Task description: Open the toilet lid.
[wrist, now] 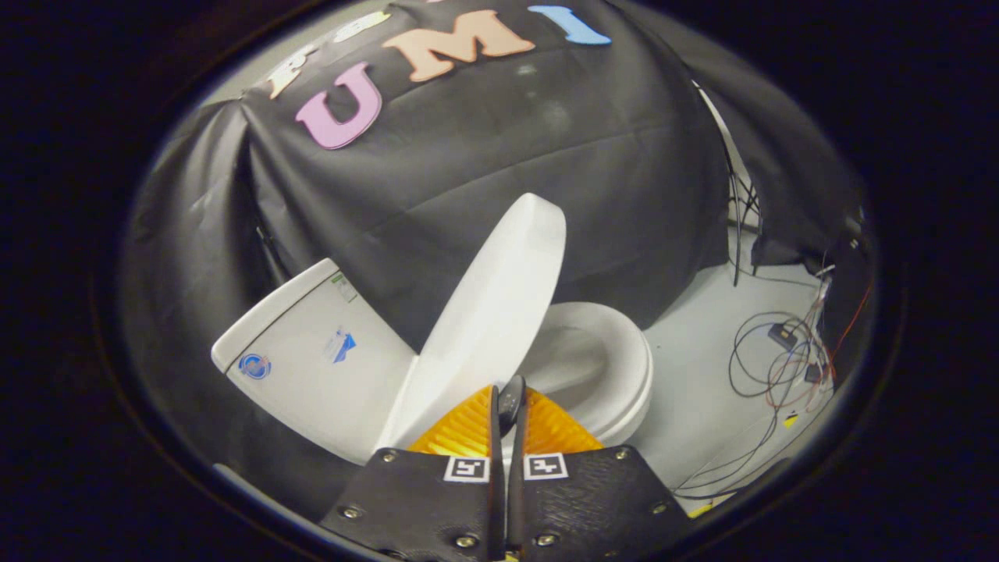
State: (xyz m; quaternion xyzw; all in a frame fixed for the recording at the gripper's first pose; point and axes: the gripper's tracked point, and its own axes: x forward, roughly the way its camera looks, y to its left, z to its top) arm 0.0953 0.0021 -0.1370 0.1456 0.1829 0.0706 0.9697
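A white toilet stands against the black cloth wall, and the view is tilted. Its lid is raised about halfway, standing at a slant between the tank and the seat ring. The open bowl shows beyond the lid. My gripper is shut, its two fingers pressed together with nothing between them. The fingertips sit right at the lid's lower side edge, just over the near part of the seat. I cannot tell whether they touch the lid.
Pale floor spreads beyond the seat. A tangle of thin cables with small boxes lies on it near the cloth wall's corner. A thin metal stand rises by the wall there.
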